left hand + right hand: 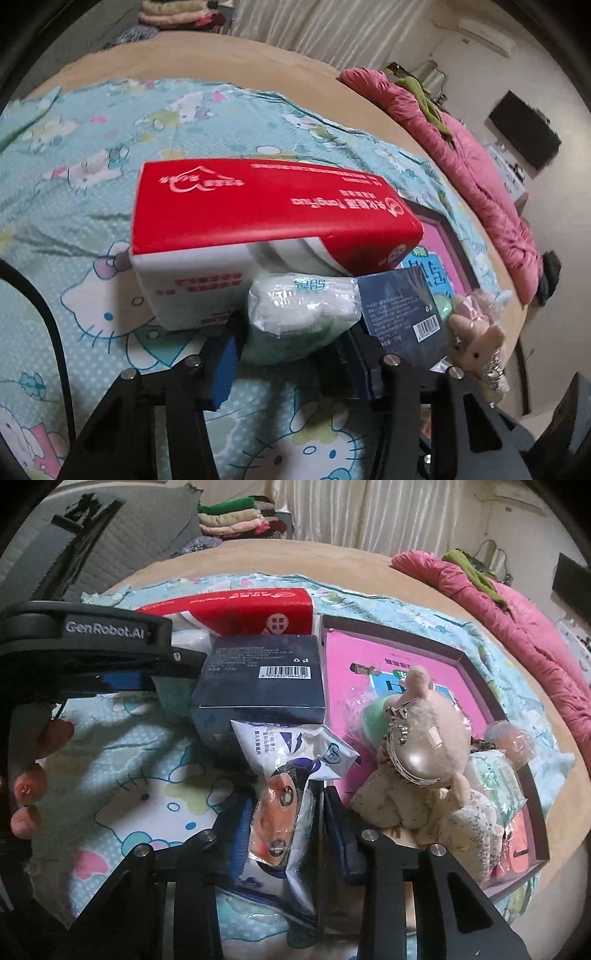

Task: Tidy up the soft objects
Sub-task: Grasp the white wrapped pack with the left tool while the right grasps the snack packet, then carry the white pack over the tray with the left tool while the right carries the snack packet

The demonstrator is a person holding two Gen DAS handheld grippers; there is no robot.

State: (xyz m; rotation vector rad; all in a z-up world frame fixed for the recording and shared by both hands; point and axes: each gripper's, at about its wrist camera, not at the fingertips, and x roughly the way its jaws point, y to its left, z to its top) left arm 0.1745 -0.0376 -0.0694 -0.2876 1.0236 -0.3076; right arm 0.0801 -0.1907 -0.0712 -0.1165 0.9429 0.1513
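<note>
My left gripper is shut on a white soft pack in clear plastic, held just above the Hello Kitty sheet. A red and white tissue pack lies right behind it, and a dark blue box stands to its right. My right gripper is shut on a white and blue wipes packet with an orange sticker. The dark blue box is just beyond it. A beige plush animal sits in the pink tray to the right.
The left gripper's body and the hand holding it fill the left of the right wrist view. Small wrapped soft items lie in the tray. A pink quilt runs along the bed's right edge. Folded clothes are stacked far behind.
</note>
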